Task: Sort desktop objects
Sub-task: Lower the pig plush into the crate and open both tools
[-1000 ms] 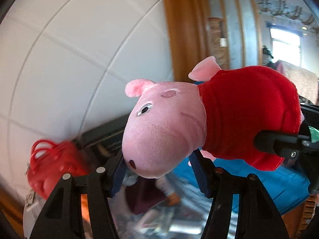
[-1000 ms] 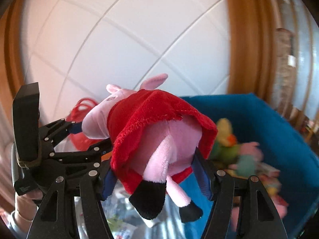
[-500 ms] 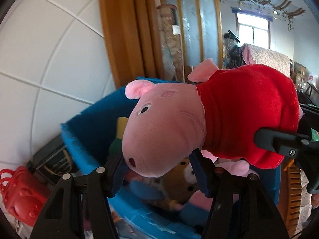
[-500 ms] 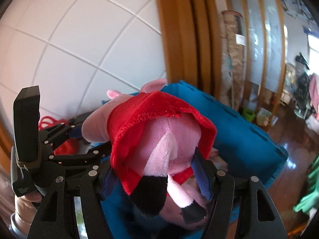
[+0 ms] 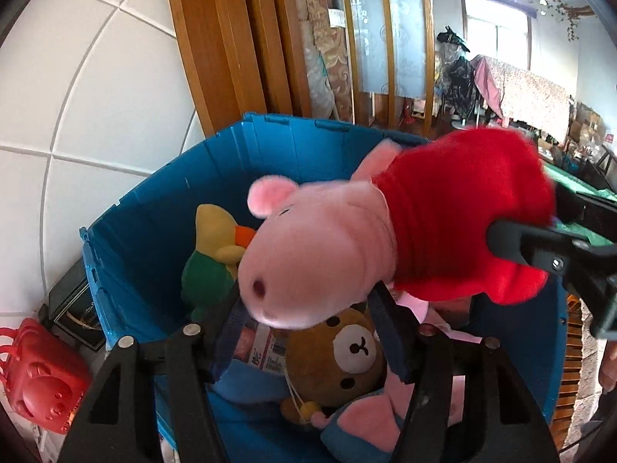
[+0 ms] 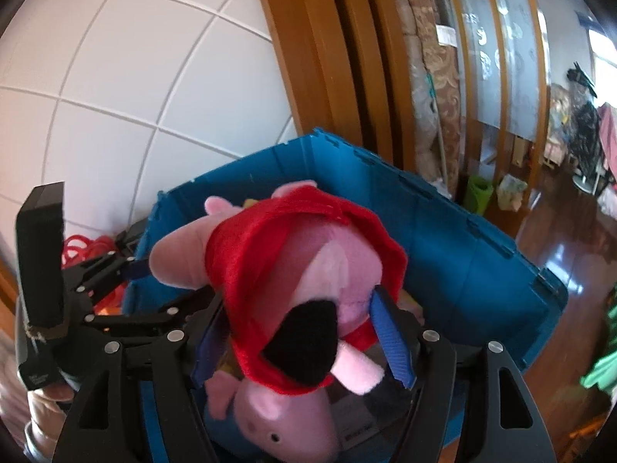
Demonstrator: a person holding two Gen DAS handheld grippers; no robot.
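Pig: the plush pig (image 5: pixel 347 247) in a red dress hung in the air over the open blue bin (image 5: pixel 162 208), carried by both tools at once, probably because it is long and floppy.
Left gripper (image 5: pixel 308 320): its jaws stood either side of the snout and were opening; the pads looked about to lose the head, contact hard to judge.
Right gripper (image 6: pixel 300 332): its jaws flanked the rump and dress hem and were opening too, the legs dangling between them.
Why there: the pig was placed above the bin's middle, so a release would likely drop it among the toys.
Axis: the long axis ran roughly level from one tool to the other, head end at the left tool, feet end at the right.
Facing: the snout pointed down and toward the left wrist camera, tilted into the bin.
Bin contents: a brown bear (image 5: pixel 347 351), a yellow-green toy (image 5: pixel 216 254) and another pink pig (image 6: pixel 285 420) lay below.
Outside: a red basket (image 5: pixel 38 378) sat beside the bin.
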